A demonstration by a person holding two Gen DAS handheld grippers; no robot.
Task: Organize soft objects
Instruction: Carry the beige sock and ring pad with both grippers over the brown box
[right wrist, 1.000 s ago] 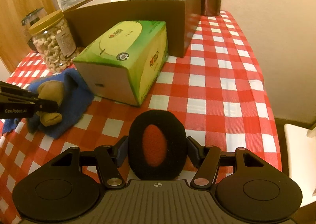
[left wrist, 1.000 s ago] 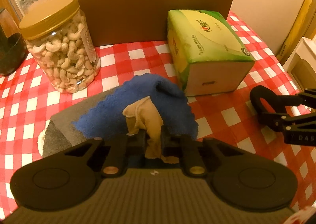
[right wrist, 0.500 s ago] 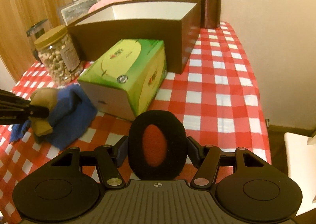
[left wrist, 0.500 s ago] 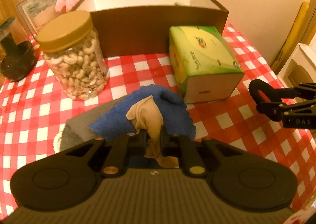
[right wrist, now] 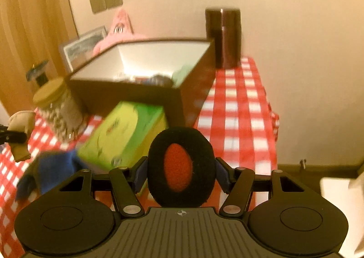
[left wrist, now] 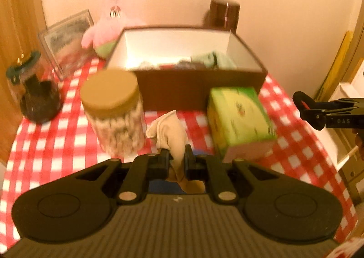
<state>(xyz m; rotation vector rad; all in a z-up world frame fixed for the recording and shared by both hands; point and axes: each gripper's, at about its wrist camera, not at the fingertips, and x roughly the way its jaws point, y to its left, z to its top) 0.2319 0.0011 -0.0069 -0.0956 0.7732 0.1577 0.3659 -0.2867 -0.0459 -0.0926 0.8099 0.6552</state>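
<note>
My left gripper point(left wrist: 177, 155) is shut on a beige cloth point(left wrist: 169, 131), which hangs above the table in front of the brown box point(left wrist: 195, 89). The same cloth point(right wrist: 21, 121) shows at the left edge of the right wrist view. Between the pads of my right gripper point(right wrist: 180, 172) sits a black ring-shaped ear cushion point(right wrist: 179, 164) with a red centre, held upright. That gripper point(left wrist: 307, 110) also appears at the right of the left wrist view. A blue towel point(right wrist: 52, 169) lies on the checked tablecloth below. Several soft items lie inside the box.
A nut jar point(left wrist: 113, 112) with a gold lid and a green tissue box point(left wrist: 238, 119) stand in front of the brown box. A dark jar point(left wrist: 34, 96), a picture frame point(left wrist: 66, 39), a pink plush point(left wrist: 107, 28) and a brown canister point(right wrist: 224, 37) stand behind.
Both grippers have risen and tipped up, so the inside of the box now shows. The beige cloth has lifted off the blue towel. The ear cushion stays gripped.
</note>
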